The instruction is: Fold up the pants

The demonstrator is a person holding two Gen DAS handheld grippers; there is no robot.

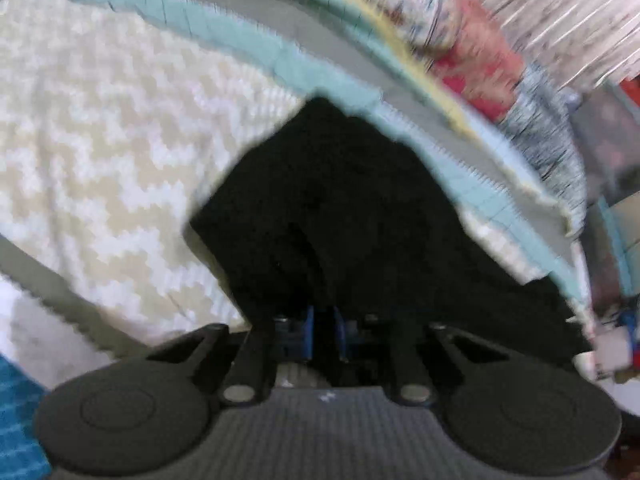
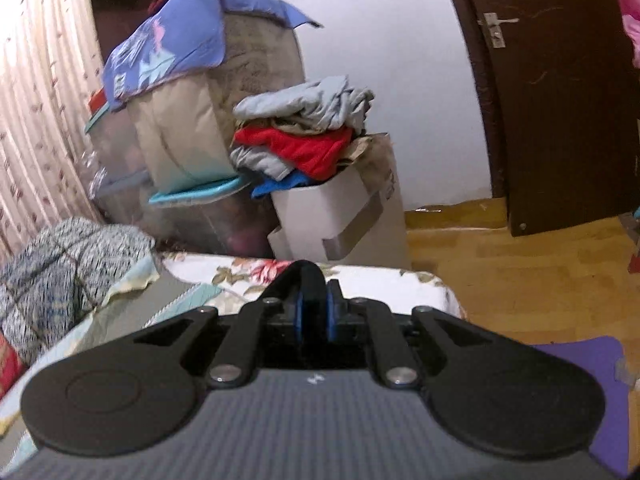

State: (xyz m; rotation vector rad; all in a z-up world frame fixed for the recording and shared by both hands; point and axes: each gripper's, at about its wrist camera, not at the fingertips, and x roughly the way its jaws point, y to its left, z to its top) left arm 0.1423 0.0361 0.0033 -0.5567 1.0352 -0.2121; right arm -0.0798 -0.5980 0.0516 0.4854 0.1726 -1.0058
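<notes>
The black pants [image 1: 340,216] lie spread over a cream zigzag blanket [image 1: 100,140] on the bed in the blurred left wrist view. My left gripper [image 1: 324,332] is shut on the near edge of the pants, blue pads pinching the cloth. In the right wrist view my right gripper [image 2: 314,312] is shut on a fold of the black pants [image 2: 302,276], which loops up between the blue pads, held above the bed's corner. The rest of the pants is hidden below the right gripper.
A teal and grey quilt [image 1: 248,36] borders the blanket. A grey patterned blanket [image 2: 68,264] lies on the floral mattress [image 2: 384,284]. A white box [image 2: 340,216] heaped with clothes [image 2: 304,136], stacked bedding [image 2: 200,92], a brown door [image 2: 560,92] and wooden floor [image 2: 520,280] lie beyond.
</notes>
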